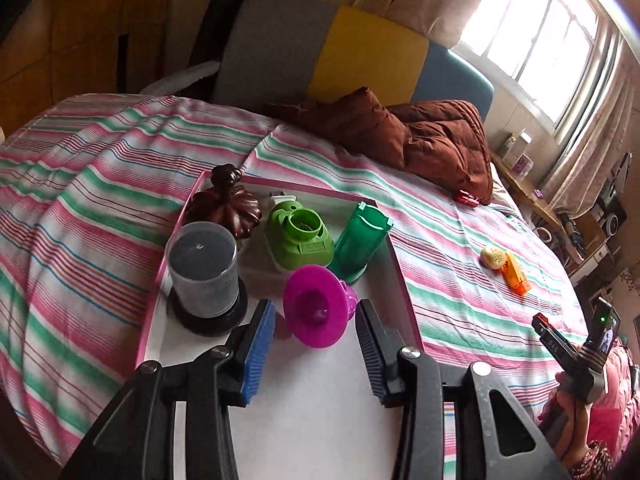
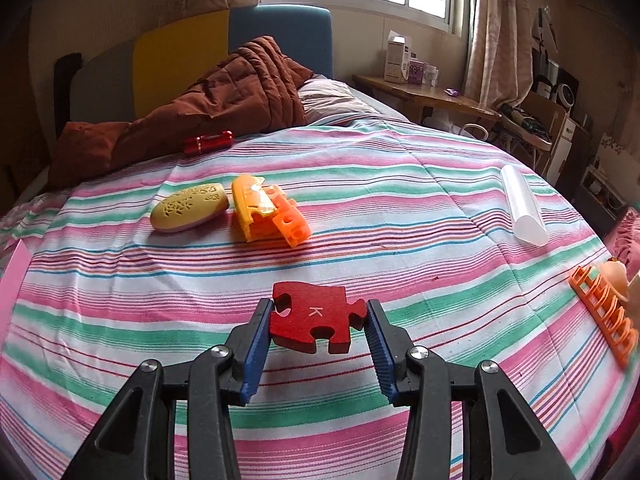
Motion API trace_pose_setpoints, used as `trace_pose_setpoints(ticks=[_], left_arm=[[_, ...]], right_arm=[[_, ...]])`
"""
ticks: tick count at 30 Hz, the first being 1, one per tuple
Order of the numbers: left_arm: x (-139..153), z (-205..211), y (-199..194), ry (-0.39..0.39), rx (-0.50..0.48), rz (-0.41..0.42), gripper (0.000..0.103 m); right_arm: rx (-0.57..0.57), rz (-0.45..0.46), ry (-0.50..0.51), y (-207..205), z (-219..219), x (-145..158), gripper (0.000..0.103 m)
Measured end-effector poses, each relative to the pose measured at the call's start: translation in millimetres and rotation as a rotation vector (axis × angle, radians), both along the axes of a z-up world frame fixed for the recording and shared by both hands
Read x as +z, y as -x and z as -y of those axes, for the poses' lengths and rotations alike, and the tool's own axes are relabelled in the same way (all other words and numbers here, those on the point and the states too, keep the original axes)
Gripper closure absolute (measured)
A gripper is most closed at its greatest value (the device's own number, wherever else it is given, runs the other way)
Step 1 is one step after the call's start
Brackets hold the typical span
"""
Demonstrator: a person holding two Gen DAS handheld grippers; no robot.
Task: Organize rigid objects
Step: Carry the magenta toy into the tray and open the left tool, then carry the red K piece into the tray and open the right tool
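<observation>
Puzzle piece (image 2: 316, 318), one, red, sits clamped by its side edges in the right gripper (image 2: 318, 310) above the bed (image 2: 360, 168); it looks light, stiff and flat. Left gripper (image 1: 316, 312) gapes around one magenta funnel (image 1: 316, 306) in the tray (image 1: 400, 264), among five items.

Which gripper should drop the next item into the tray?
Right. The right gripper already clamps the red puzzle piece above the bedspread. The left gripper is open and empty, over the pink-rimmed tray by the magenta cup.
</observation>
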State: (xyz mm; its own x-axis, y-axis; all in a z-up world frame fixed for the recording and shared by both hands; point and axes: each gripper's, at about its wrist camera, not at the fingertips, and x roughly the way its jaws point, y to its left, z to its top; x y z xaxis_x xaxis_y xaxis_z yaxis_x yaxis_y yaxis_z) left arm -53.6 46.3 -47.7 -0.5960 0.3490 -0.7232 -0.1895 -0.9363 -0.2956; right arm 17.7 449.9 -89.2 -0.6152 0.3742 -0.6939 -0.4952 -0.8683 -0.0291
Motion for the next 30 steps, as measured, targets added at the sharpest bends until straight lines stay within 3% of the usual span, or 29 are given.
trace_pose_setpoints(ticks=[7,17,30], left_arm=[[-5.6,-0.9,-14.1,-0.007,-0.044,0.028,0.061],[-12.3,-4.7,-28.1,-0.01,-0.068,0.041,0.061],[-16.0,9.2,-31.6,-0.016,-0.036,0.071,0.061]], right_arm=[[0.156,-0.013,0.08,-2.7,41.4,10.6,0.057],[0.431,-0.057,0.236,8.2,135.8,31.0,0.057],[0.705,-0.03,0.207,28.2,234.4,53.5,0.057]])
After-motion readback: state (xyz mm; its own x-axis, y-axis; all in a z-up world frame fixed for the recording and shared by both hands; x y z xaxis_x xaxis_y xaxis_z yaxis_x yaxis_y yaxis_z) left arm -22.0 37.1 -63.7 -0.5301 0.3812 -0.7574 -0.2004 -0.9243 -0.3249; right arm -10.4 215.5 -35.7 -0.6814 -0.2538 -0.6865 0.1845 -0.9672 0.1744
